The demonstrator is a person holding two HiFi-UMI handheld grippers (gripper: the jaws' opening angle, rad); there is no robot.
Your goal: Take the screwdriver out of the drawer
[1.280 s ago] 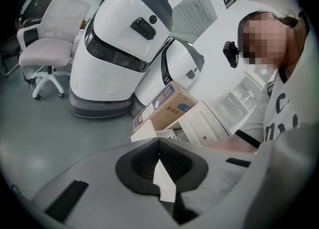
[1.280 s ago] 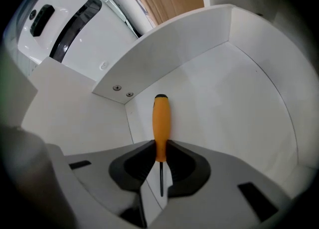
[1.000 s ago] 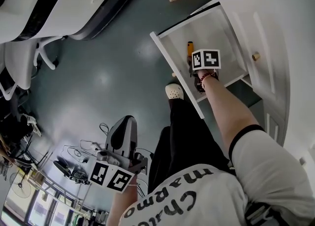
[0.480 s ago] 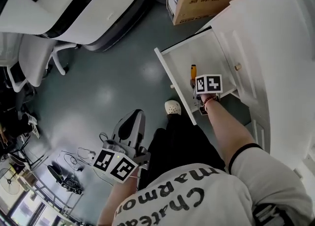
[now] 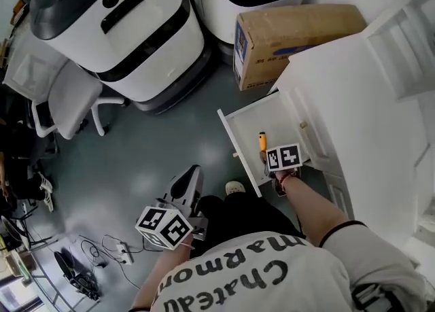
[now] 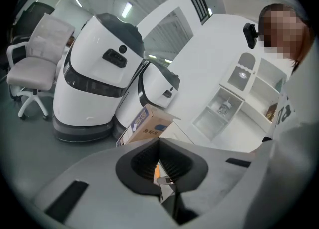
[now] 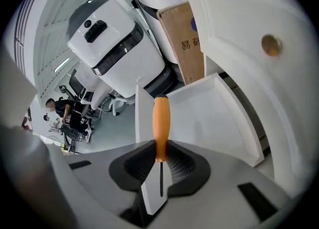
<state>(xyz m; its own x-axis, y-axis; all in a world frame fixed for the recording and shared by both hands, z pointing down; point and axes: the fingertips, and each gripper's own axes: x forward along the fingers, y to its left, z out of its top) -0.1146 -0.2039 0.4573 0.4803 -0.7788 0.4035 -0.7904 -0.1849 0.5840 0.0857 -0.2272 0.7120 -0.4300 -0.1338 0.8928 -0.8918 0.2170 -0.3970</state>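
Right tongs (image 7: 160,149) pinching orange-handled screwdriver (image 7: 161,118) (handle pointing away), above open drawer (image 7: 209,118), left tongs (image 6: 159,141) pressed together

**Clearance around the open drawer**

Drawer (image 5: 275,120) juts out over the floor (image 5: 156,147), and the space above it is open. Cardboard box (image 5: 292,39) sits just behind it, cabinet front (image 5: 346,79) to its right. To the left is bare floor, then two white machines (image 5: 122,32) and a chair (image 5: 64,100). Cables (image 5: 102,253) lie lower left.
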